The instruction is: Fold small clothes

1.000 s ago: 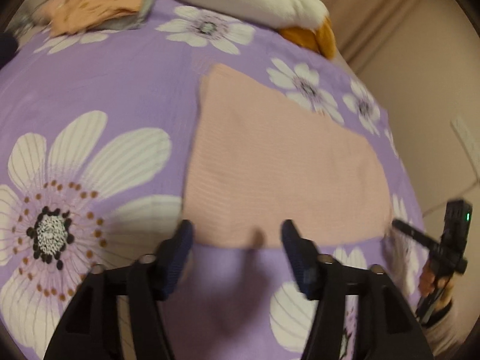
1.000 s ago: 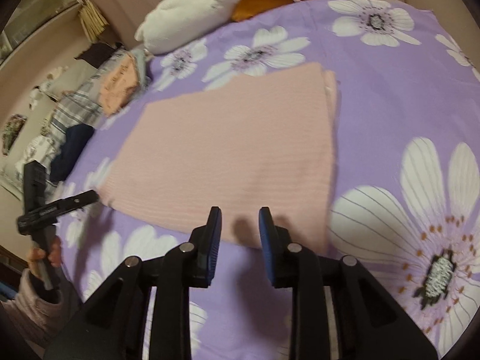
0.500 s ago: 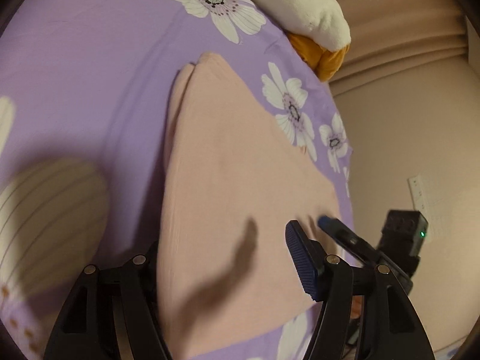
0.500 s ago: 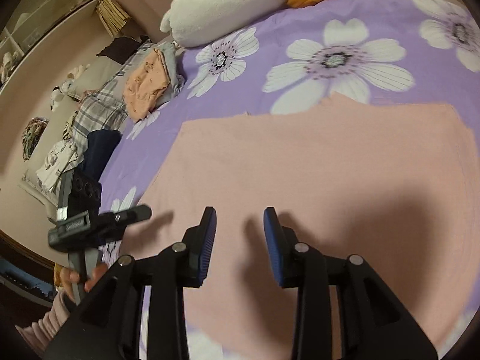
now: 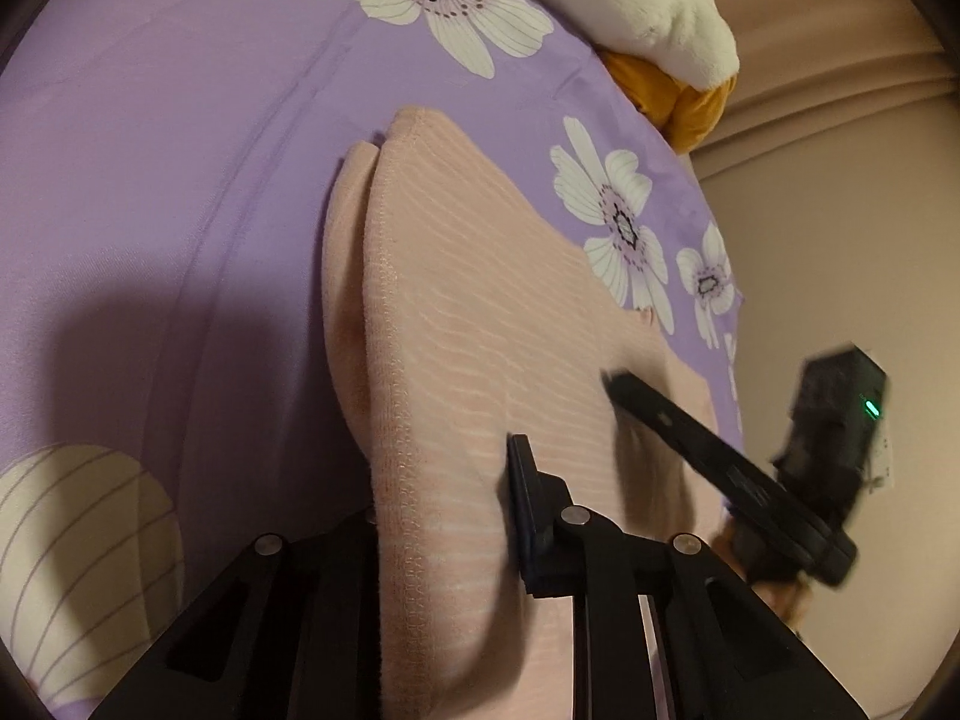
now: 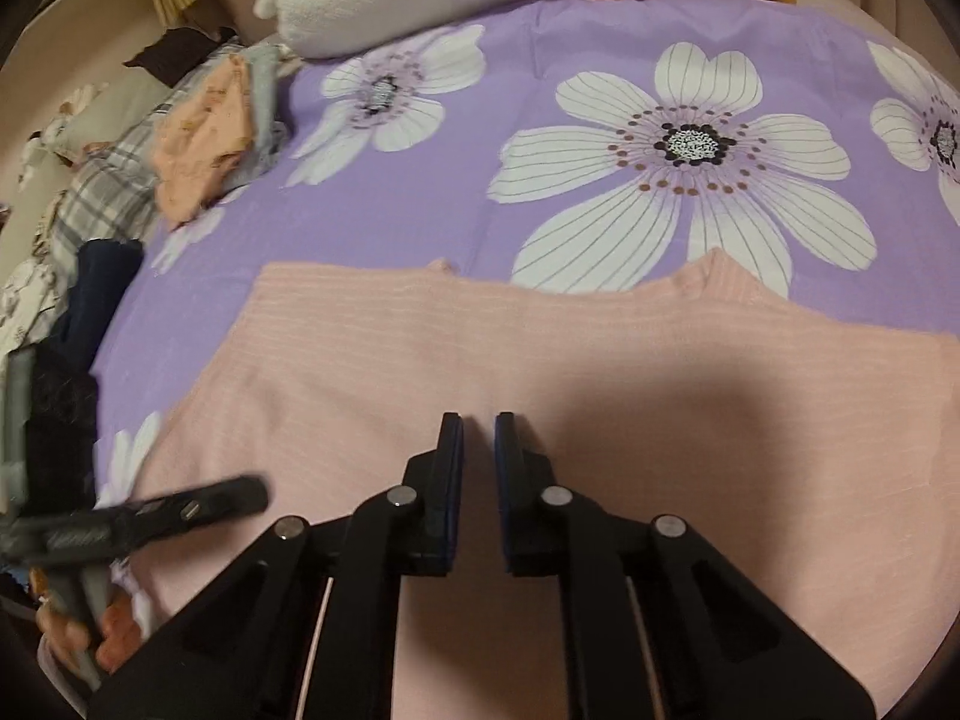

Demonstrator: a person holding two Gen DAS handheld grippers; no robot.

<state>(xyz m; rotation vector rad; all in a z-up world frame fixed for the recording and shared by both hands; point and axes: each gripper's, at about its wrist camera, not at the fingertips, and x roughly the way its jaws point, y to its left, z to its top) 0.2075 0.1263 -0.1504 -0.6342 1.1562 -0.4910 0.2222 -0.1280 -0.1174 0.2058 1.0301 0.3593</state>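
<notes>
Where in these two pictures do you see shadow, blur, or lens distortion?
Left wrist view: dark shadow on the sheet left of the pink cloth; the right gripper is motion-blurred. Right wrist view: broad shadow on the cloth ahead of the fingers; the left gripper is blurred; the fisheye bends the bed and darkens the corners.

Dim warm light, soft shadows (fisheye-warped edges)

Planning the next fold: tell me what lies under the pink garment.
The pink garment lies on a purple flowered bedsheet, which shows all around it. A second pink layer peeks out along one edge. Anything else beneath is covered.
</notes>
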